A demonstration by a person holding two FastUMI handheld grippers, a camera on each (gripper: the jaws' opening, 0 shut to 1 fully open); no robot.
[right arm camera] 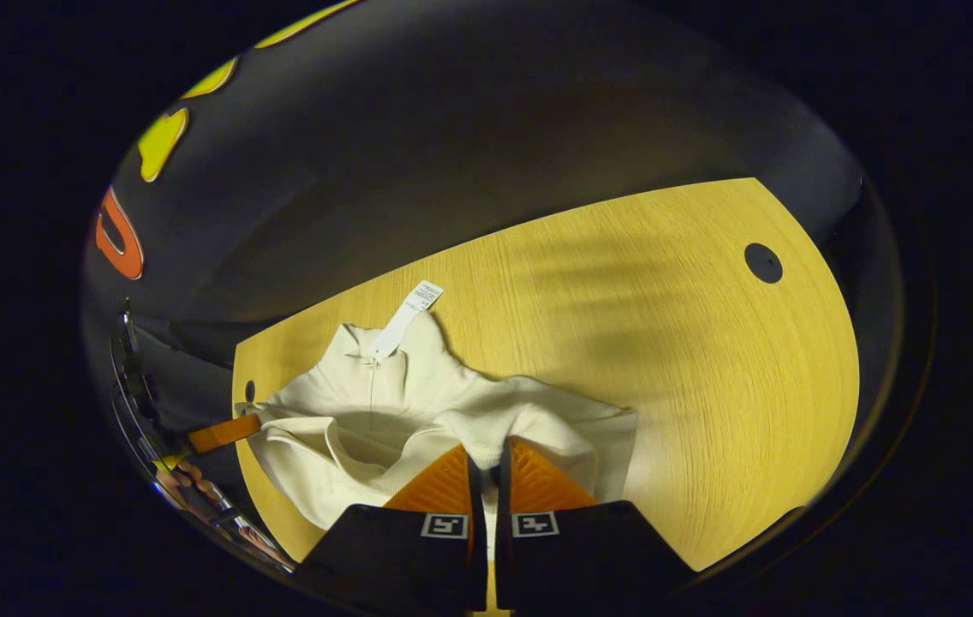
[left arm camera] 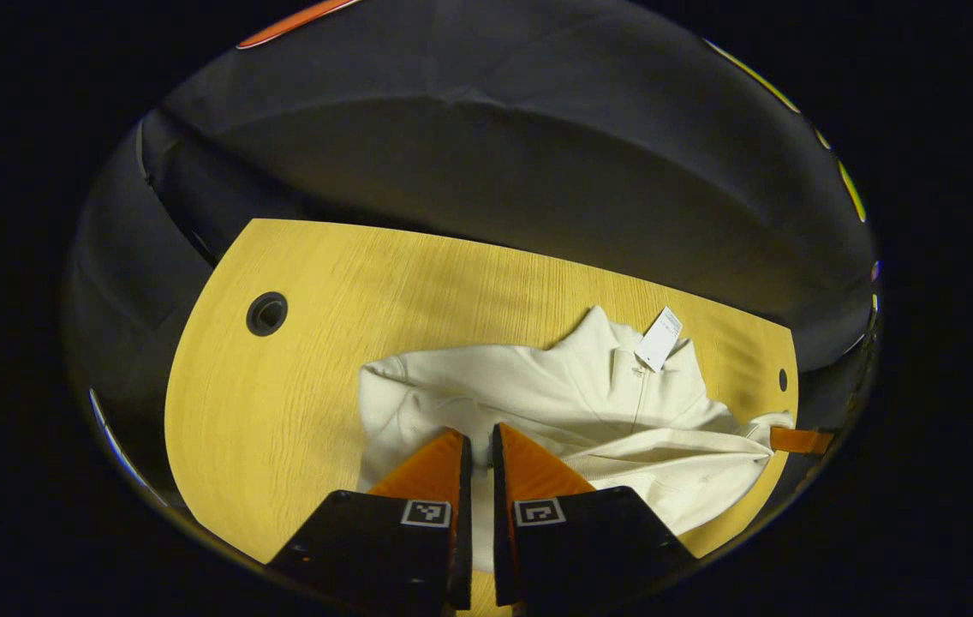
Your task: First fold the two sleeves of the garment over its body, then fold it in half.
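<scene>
The garment [left arm camera: 555, 394], a pale zip-neck top with a paper tag [left arm camera: 659, 338] at its collar, lies on the wooden table [left arm camera: 298, 360] just ahead of my left gripper [left arm camera: 480, 446] in the left gripper view. That gripper's fingers are nearly together, with a thin slit between them. I cannot tell whether any cloth is pinched in it. A sleeve [left arm camera: 692, 446] lies across the body to the right of the tips, and the other gripper's finger [left arm camera: 802, 440] shows at its far end.

In the right gripper view, my right gripper [right arm camera: 486, 458] is likewise almost closed over the near edge of the garment [right arm camera: 452, 411]. Whether it holds fabric I cannot say. The crossed sleeve [right arm camera: 315, 437] runs off to the left of the tips, toward the left gripper's finger [right arm camera: 225, 434].

My worry is the grip. If either pinch has caught too little cloth, or only one layer, the fabric may slip as I lift. That would drag the laid sleeve askew and bunch the fold.
</scene>
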